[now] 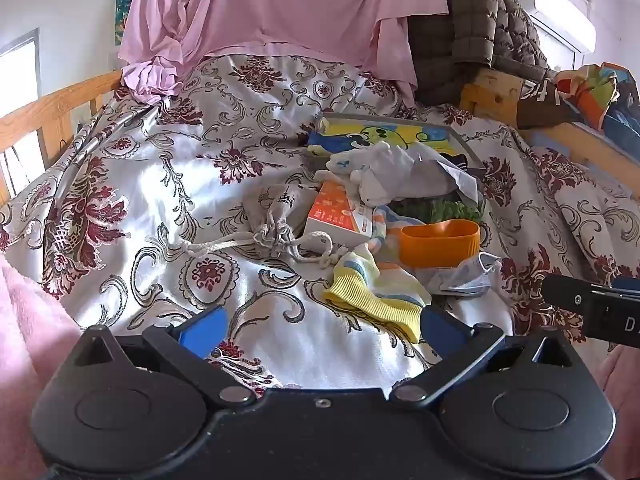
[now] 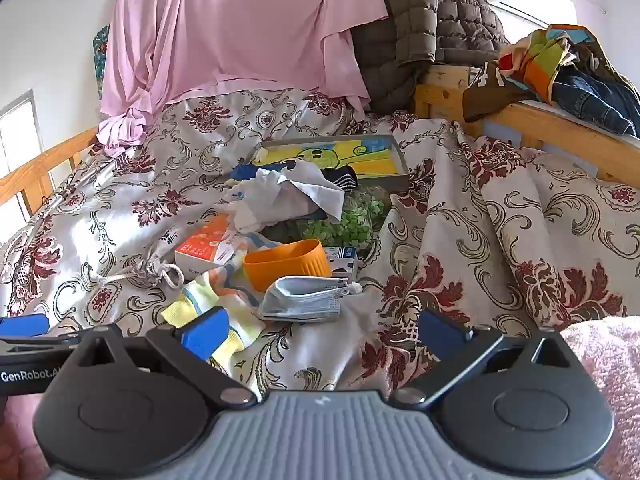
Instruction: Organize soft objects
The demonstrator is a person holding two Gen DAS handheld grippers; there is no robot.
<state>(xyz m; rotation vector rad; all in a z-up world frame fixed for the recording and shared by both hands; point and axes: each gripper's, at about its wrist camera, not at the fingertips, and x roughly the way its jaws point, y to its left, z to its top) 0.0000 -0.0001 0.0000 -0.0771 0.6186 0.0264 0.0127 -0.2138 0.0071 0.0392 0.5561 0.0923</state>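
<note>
A heap of small things lies on the floral bedspread (image 1: 160,184) (image 2: 500,220). Nearest me is a yellow striped sock (image 1: 376,292) (image 2: 208,304), with a grey face mask (image 1: 468,276) (image 2: 304,296) beside it. Behind them sit an orange cup (image 1: 440,240) (image 2: 288,264), a grey drawstring pouch (image 1: 280,208) (image 2: 156,252), an orange-and-white box (image 1: 340,212) (image 2: 208,244) and crumpled white cloth (image 1: 392,176) (image 2: 280,196). My left gripper (image 1: 320,324) is open, its right pad at the sock's edge. My right gripper (image 2: 320,332) is open too, just short of the mask, its left pad over the sock.
A grey tray with a yellow cartoon picture (image 1: 400,132) (image 2: 340,156) lies behind the heap, green plant-like stuff (image 2: 352,224) in front of it. Pink sheet (image 1: 280,12), brown quilted jacket (image 2: 432,20), wooden bed rails (image 1: 52,108) (image 2: 560,120), clothes on the right rail (image 2: 560,64).
</note>
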